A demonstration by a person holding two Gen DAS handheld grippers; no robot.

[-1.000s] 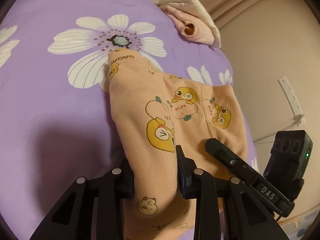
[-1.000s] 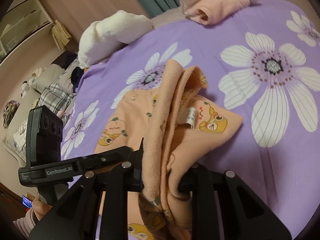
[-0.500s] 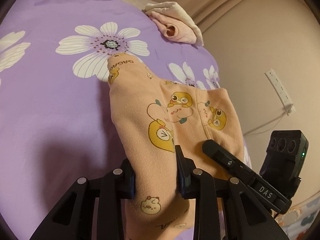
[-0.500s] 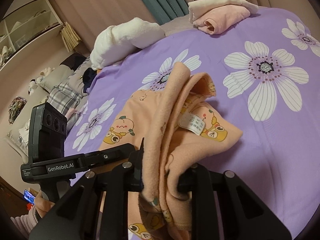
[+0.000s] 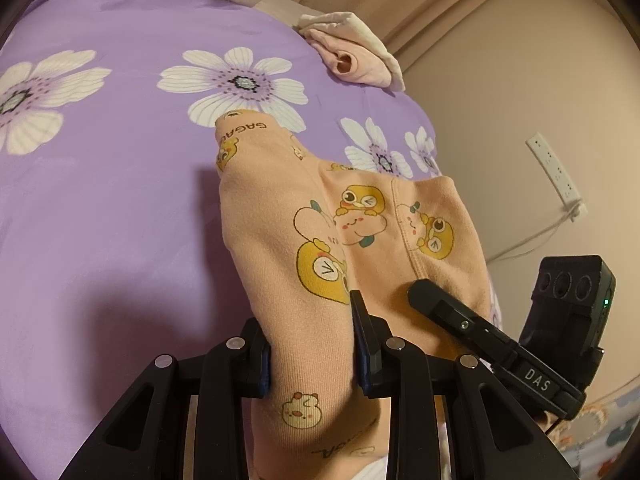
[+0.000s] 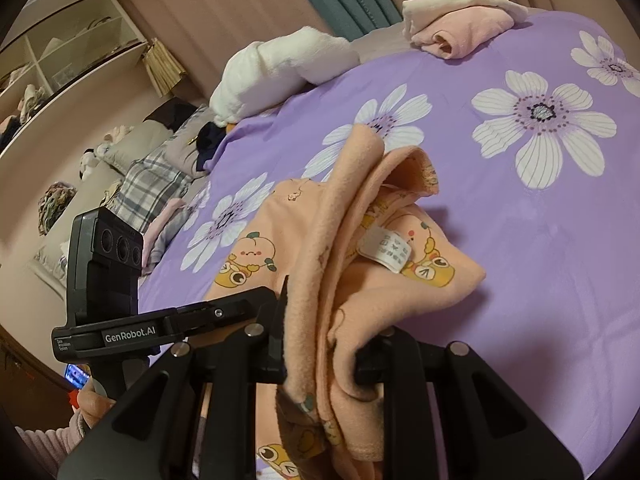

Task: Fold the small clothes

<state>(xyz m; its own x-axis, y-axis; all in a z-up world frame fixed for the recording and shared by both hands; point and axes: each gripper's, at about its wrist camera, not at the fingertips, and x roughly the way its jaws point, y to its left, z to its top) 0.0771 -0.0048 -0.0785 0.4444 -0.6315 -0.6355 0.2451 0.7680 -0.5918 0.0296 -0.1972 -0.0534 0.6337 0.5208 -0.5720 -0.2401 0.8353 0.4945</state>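
Note:
A small peach garment [image 5: 344,232] with yellow cartoon prints hangs from both grippers, its far end trailing on the purple flowered bedspread [image 5: 100,208]. My left gripper [image 5: 310,344] is shut on one bunched part of it. My right gripper [image 6: 320,344] is shut on a thicker bunch of the same garment [image 6: 360,216], whose white care label [image 6: 386,249] faces up. The right gripper also shows in the left wrist view [image 5: 496,340], close beside the left one. The left gripper shows in the right wrist view [image 6: 120,320].
A folded pink and cream garment [image 5: 352,56] lies at the bed's far edge, also in the right wrist view [image 6: 460,32]. White plush pillows [image 6: 280,68] sit at the head. A wall with a power strip [image 5: 556,176] is right of the bed. Shelves and clutter [image 6: 60,80] stand left.
Both grippers have risen and drawn back with the garment, lifting more of it off the bedspread. The grips have not changed.

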